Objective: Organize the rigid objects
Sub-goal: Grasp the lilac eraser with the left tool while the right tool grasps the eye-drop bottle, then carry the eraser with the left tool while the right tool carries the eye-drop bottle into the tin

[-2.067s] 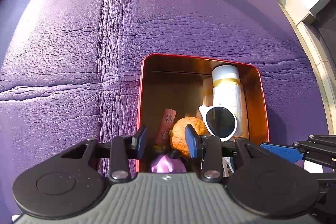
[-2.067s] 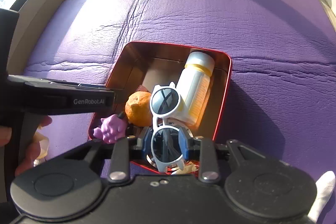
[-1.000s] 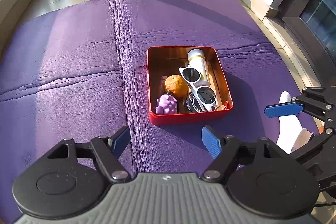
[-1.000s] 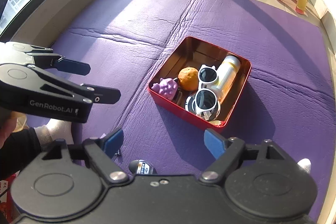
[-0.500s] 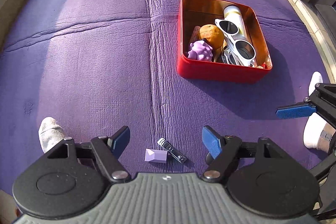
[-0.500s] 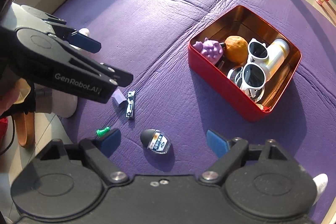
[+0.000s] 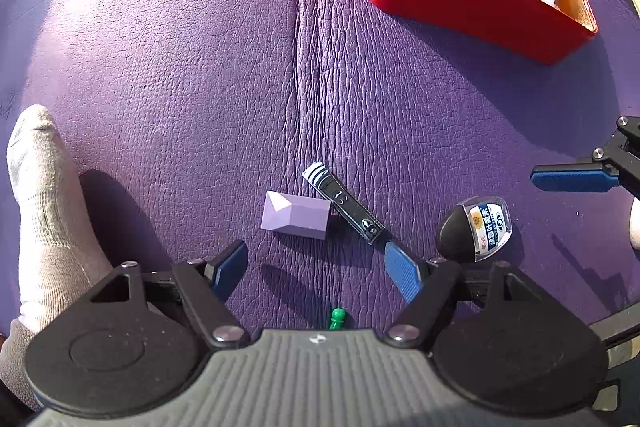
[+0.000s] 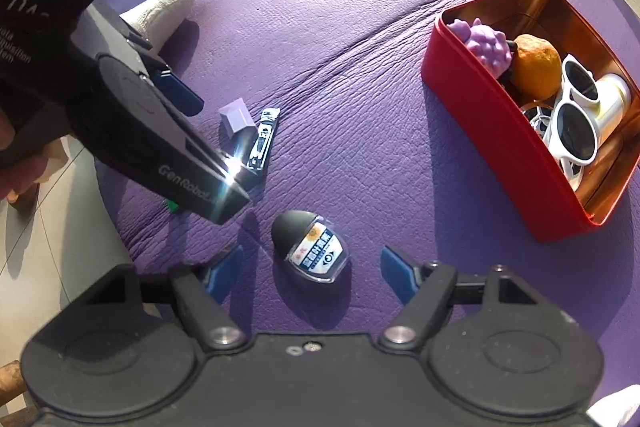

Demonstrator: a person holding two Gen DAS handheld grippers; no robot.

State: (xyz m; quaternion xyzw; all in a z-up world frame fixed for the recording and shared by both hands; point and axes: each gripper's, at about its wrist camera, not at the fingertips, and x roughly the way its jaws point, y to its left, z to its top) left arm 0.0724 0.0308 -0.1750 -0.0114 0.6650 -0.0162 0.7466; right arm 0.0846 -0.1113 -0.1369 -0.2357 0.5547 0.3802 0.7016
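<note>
1. Left claw (image 7: 316,273) hangs low over a wrinkled purple leather mat (image 7: 180,67), blue pads spread with nothing between them; a small green plastic pawn-shaped peg (image 7: 337,318) lies on the mat just under its body.
2. Right claw (image 8: 308,269), jaws closing, has not yet touched the black egg-shaped case with a clear labelled window (image 8: 310,247) that lies between its pads, dark rounded end pointing away from the camera and slightly left.
3. Just beyond the left claw, a pale lilac faceted block (image 7: 296,215) lies on its side, long axis running left to right, pointed end to the left.
4. Beside the block, about touching its right end, a black metal nail clipper (image 7: 346,203) lies flat, long axis diagonal, striped lever end up-left and cutting end down-right, close to the left claw's right pad.
5. A foot in a grey-white sock (image 7: 40,203) rests on the mat's left edge.
6. Farther off, well apart from the loose items, a red metal tin with a copper-coloured interior (image 8: 500,131) holds a purple knobbly toy (image 8: 486,43), an orange fruit (image 8: 536,65), white-framed sunglasses with dark lenses (image 8: 574,123) and a cream bottle (image 8: 610,101), the sunglasses lying across the bottle.
</note>
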